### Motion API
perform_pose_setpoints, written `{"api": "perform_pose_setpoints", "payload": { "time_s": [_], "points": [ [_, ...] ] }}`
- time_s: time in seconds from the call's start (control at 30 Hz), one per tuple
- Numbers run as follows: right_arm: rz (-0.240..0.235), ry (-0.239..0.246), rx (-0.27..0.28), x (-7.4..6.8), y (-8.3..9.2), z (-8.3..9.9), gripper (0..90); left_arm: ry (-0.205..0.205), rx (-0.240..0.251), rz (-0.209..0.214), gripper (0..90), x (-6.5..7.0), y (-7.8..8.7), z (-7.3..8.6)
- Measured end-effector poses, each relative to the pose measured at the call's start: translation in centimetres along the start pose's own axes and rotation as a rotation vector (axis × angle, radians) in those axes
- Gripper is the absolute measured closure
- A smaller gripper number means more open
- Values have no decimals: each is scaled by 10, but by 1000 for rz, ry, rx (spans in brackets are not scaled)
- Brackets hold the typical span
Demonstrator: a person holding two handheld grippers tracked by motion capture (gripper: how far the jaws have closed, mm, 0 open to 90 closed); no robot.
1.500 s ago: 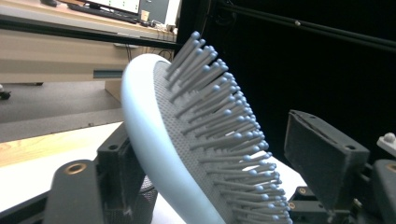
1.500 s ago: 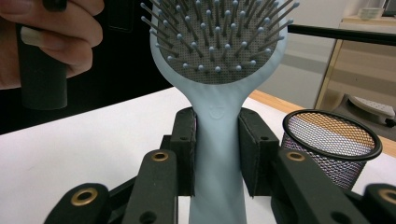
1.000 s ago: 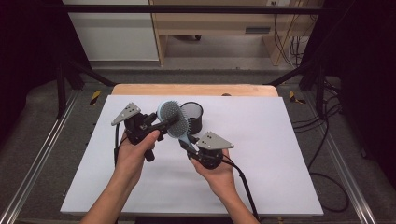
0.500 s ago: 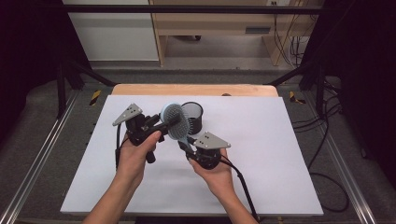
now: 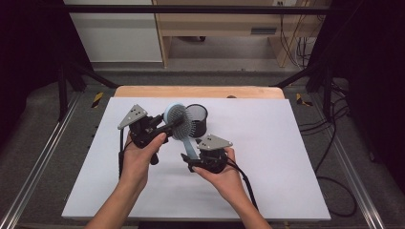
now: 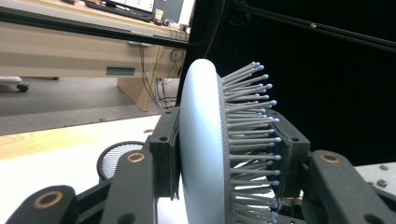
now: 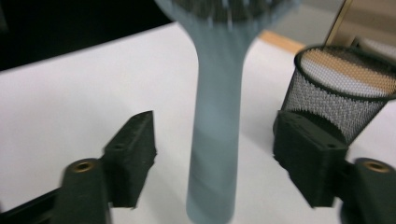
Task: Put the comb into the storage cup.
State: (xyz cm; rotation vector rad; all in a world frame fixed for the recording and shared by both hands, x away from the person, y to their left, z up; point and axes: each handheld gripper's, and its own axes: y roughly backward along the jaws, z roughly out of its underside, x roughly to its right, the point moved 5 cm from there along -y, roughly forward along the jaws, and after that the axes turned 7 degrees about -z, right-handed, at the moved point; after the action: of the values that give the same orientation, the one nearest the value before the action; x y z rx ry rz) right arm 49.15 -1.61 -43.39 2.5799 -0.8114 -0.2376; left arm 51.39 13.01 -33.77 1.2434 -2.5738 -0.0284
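White tabletop (image 5: 286,157) on a dark framed bench; wooden strip at its 12 o'clock edge, pale cabinets beyond.

Item 1: brush (image 5: 178,122). Pale blue, round padded head, straight flat handle, rows of grey ball-tipped pins. Location: held clear of the table, left of centre, head at 12 o'clock and handle running toward 6 o'clock, just beside the cup at its 9 o'clock. Handling, as judged: light, stiff plastic body, smooth and somewhat slippery on the back; pins springy and yielding, so a poor bearing face. Best hold is across the head's rim or on the flat handle.

Item 2: cup (image 5: 197,119). Black wire mesh, round, open top, upright on the table, looks empty.

Item 3: left gripper (image 5: 165,128). Black jaws clamped across the head, one on the smooth back, one against the pins.

Item 4: right gripper (image 5: 187,158). Jaws spread wide either side of the handle, touching neither face; handle end lies between them, unheld.
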Motion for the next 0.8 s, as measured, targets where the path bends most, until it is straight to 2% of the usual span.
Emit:
{"api": "perform_pose_setpoints", "payload": {
  "time_s": [0.17,0.27,0.47,0.67,0.7,0.8],
  "points": [
    [-17,-26,-31,5,2,5,208,-14,17,-19,529,0,1,-3],
    [-7,-30,-31,8,5,8,151,-24,20,-19,529,0,1,-5],
    [0,-73,-14,18,13,11,102,-34,21,-22,528,0,3,-6],
    [34,-72,-15,21,17,13,98,-29,25,-26,526,0,4,-7],
    [61,-73,2,23,20,15,101,-32,23,-27,526,-1,4,-6],
    [67,-74,7,24,22,18,95,-45,19,-39,525,-3,6,-6]
  ]
}}
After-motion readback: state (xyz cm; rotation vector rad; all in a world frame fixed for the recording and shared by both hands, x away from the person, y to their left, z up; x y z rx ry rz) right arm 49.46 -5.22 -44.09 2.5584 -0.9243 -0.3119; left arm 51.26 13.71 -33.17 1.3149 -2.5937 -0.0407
